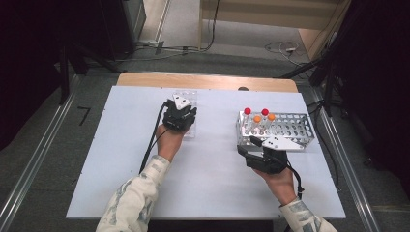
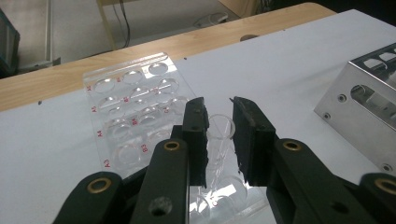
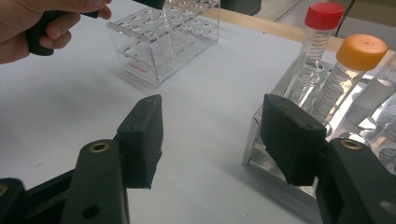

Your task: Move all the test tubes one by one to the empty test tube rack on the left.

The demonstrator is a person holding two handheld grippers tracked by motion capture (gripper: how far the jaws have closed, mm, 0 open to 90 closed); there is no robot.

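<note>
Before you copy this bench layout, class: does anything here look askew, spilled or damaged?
Nothing stands out. The clear rack and the metal rack sit flat on the table, the capped tubes stand upright, and the left gripper holds a clear tube over the clear rack. No spill shows.

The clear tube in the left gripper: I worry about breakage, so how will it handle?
The clear tube looks thin-walled and smooth, so probably light and slippery between the left gripper jaws. Being round, it would likely roll if dropped beside the clear rack.
</note>
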